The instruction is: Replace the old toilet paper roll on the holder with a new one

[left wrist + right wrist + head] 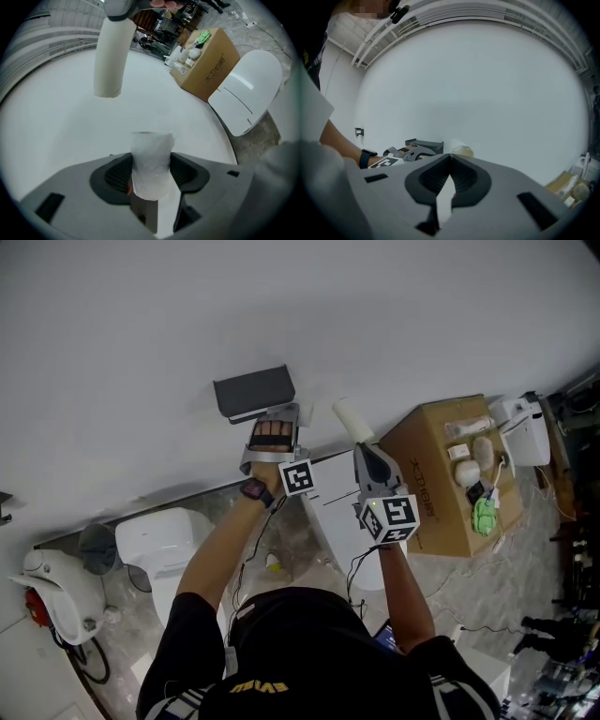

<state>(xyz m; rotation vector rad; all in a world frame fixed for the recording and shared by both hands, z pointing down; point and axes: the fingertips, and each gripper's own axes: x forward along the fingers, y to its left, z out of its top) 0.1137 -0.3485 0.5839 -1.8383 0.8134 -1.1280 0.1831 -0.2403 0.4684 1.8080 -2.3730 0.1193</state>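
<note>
Head view first. The left gripper (274, 418) is pushed up just beneath the dark holder (253, 390) on the white wall. The right gripper (364, 446) is held off to the side, and a pale tube (353, 418) is seen sticking out past its tip toward the wall. A toilet (155, 540) is seen lower left and a cardboard box (441, 484) of oddments at right.

Left gripper view now. The jaws are clamped on the new roll (151, 168), one pad on each flank. The roll is stood upright between them with its core hole at the top. Only bare wall is seen beyond, and the holder is not caught here. The pale tube is seen hanging at top left from the other gripper's nose, well apart from the roll.

Right gripper view. The jaws are shut tight, pad against pad, and the tube's end is seen right at their tips. It is judged to be pinched by its thin wall, though the contact itself is hidden. The holder and the left gripper are picked out beyond, at left.

The old core is judged to be already off, so loading the new roll is the step in hand. Next, the roll's core would have to be lined up with the holder's mount, which is hidden from every view. The grip would be best kept until the roll is seated, with the tube held clear.
</note>
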